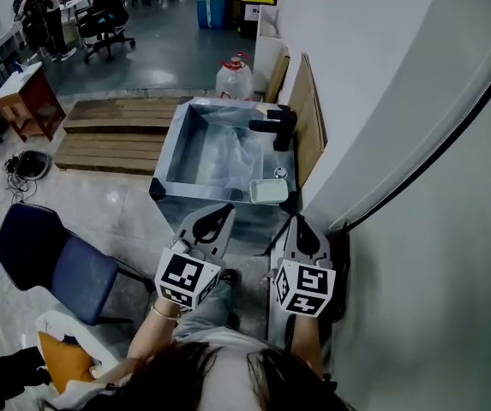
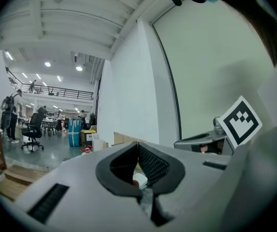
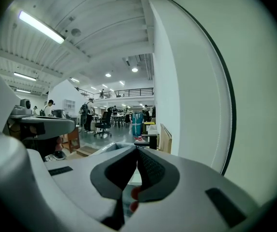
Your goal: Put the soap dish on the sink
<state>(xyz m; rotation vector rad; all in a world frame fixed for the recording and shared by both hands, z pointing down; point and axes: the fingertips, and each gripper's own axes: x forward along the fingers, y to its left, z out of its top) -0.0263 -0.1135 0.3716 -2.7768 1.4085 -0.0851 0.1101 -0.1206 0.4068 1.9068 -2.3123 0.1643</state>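
A pale soap dish (image 1: 268, 191) rests on the near right corner of the metal sink (image 1: 170, 157), just in front of the black faucet (image 1: 276, 128). Both grippers hover short of the sink's near edge. My left gripper (image 1: 224, 210) is shut with nothing in it, its tips meeting to the left of the dish. My right gripper (image 1: 300, 222) is likewise shut and empty, below and to the right of the dish. In the left gripper view the left gripper (image 2: 138, 146) has its jaws closed together. In the right gripper view the right gripper (image 3: 137, 151) is shut too, with the faucet (image 3: 148, 140) beyond it.
A white wall (image 1: 399, 144) runs close along the right. Boards (image 1: 307, 118) lean behind the sink beside a water jug (image 1: 234, 80). Wooden steps (image 1: 112, 135) lie to the sink's left, and a blue chair (image 1: 52, 259) stands at the near left.
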